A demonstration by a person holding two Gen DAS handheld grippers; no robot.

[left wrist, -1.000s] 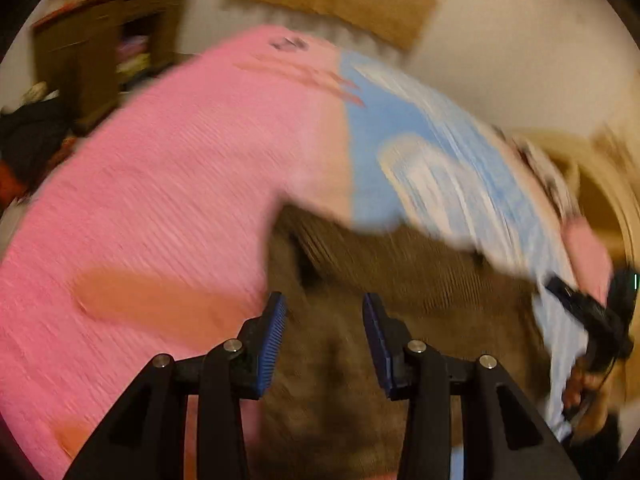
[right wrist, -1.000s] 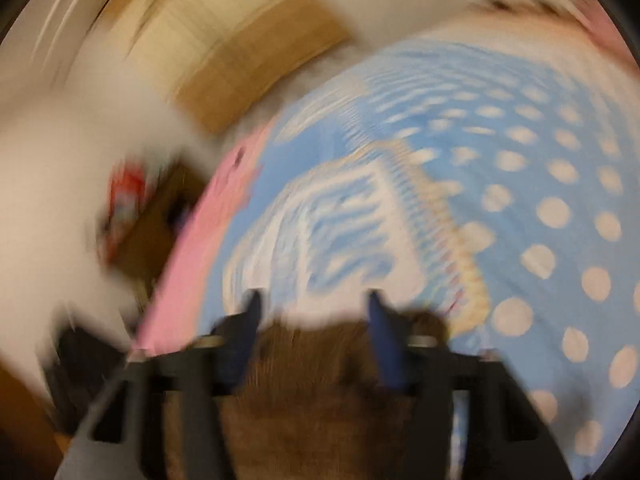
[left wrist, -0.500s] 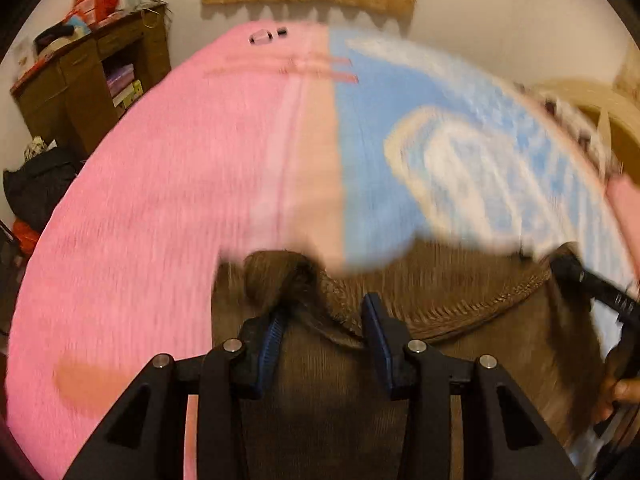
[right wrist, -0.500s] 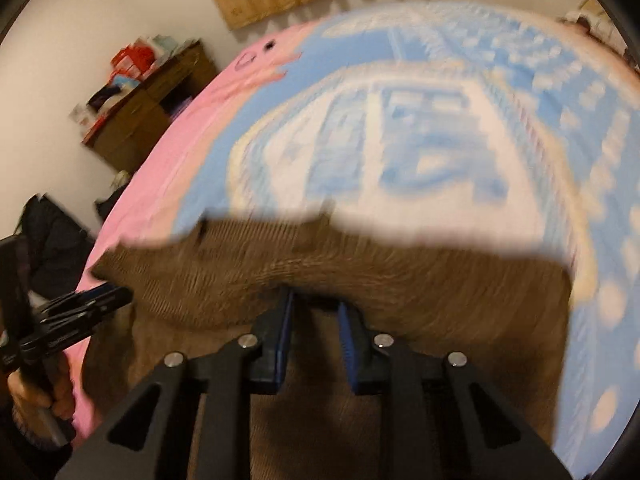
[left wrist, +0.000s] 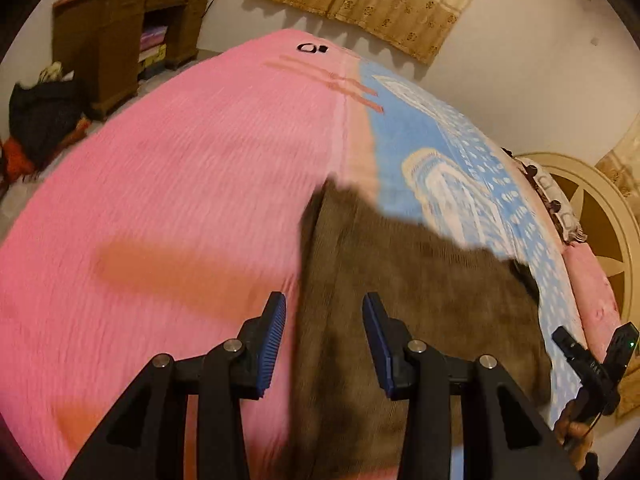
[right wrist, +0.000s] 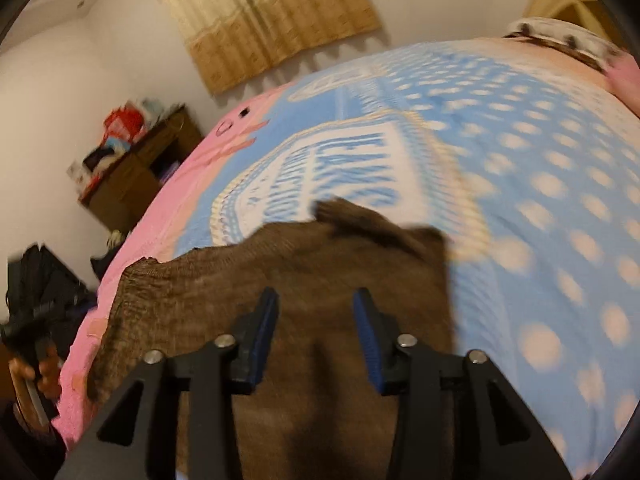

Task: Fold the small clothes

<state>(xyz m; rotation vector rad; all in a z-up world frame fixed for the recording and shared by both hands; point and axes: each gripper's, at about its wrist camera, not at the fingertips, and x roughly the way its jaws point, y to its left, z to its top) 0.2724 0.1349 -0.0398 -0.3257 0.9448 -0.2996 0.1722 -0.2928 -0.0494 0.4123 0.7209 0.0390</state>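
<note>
A brown knitted garment lies flat on the bed, half on the pink side and half on the blue side of the cover. My left gripper hovers open over the garment's left edge, its blue pads apart and pressing on nothing. My right gripper hangs over the garment near its right side. Its jaws are opening, and the cloth lies below them, not pinched between them. The right gripper also shows at the left wrist view's far right, held by a hand. The left gripper is a dark blur at the right wrist view's left edge.
The bed cover is pink on the left and blue with pale dots on the right. A wooden cabinet and a dark bag stand beyond the bed's left side. A headboard and a pillow lie to the right.
The right jaws were shut on the garment's edge and have now spread off it. The bunch of cloth between the left pads is gone. The garment has settled flat.
</note>
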